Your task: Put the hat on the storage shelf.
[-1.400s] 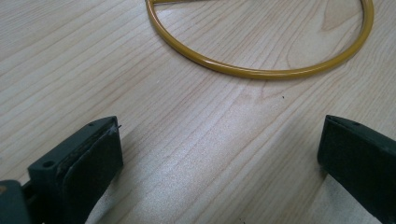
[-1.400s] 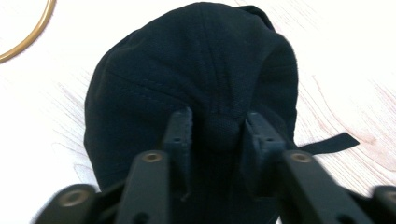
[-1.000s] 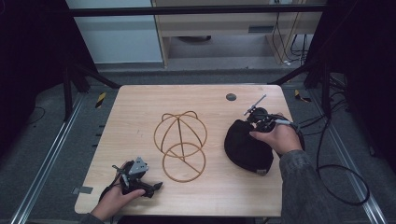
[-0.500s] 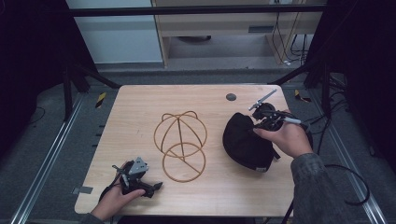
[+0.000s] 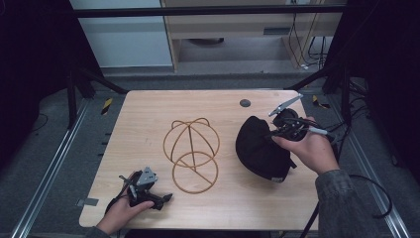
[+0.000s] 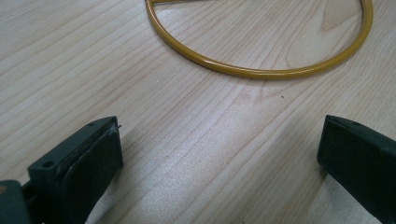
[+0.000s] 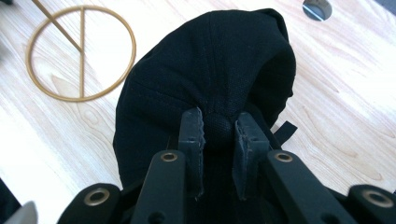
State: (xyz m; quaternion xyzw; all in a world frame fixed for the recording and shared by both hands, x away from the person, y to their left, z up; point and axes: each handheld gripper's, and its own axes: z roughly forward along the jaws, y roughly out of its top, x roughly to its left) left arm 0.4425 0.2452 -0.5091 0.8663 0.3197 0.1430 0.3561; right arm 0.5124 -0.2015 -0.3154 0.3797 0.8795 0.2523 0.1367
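Spanning both grippers, light wood-grain tabletop point(image 5: 148, 124) with a small round dark grommet point(image 5: 244, 103) beyond the right gripper point(image 5: 275, 135), grey floor and a pale cabinet behind, dark frame rails at the sides. Right gripper's jaws pinched together on the top button of a black fabric cap point(image 5: 260, 148), which lies just left of that hand, crown bunched, long axis running from near the person away toward the far edge, strap end toward the person. Left gripper point(image 5: 166, 197) rests low at the near edge, jaws wide apart over bare wood, gold wire dome-shaped cap stand point(image 5: 193, 153) just ahead of it, between the two grippers.
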